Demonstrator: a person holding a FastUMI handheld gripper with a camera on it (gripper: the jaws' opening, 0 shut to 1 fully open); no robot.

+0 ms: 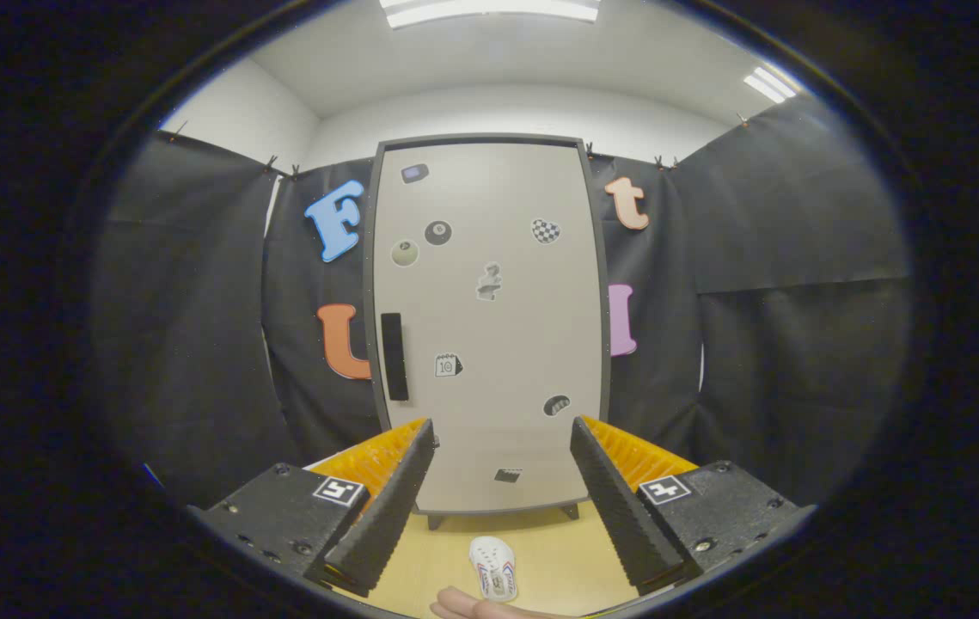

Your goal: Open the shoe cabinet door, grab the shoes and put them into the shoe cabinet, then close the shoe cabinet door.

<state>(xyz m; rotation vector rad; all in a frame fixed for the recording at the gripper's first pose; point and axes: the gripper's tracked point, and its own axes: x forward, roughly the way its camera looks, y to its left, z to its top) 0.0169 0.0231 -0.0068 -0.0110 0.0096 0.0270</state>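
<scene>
Tool (502, 438) stood wide, empty, aimed at cabinet (489, 327), door shut. Handle (394, 356) at 10 o'clock from tool. Shoe (493, 567) on table (558, 559) between fingers, hand (476, 609) near it. Risk: finger slipping off thin handle; door swinging toward shoe; shoe pushed aside.

Counted one shoe cabinet (489, 344) with one closed door (506, 206) and one dark handle (394, 356) near its left edge. Counted eight stickers (489, 282) on that door. Saw two cabinet feet (571, 511) on one wooden floor (558, 550). Found one white shoe (494, 567) between the spread fingers of one gripper (502, 451). Noted two ceiling lights (489, 9).
</scene>
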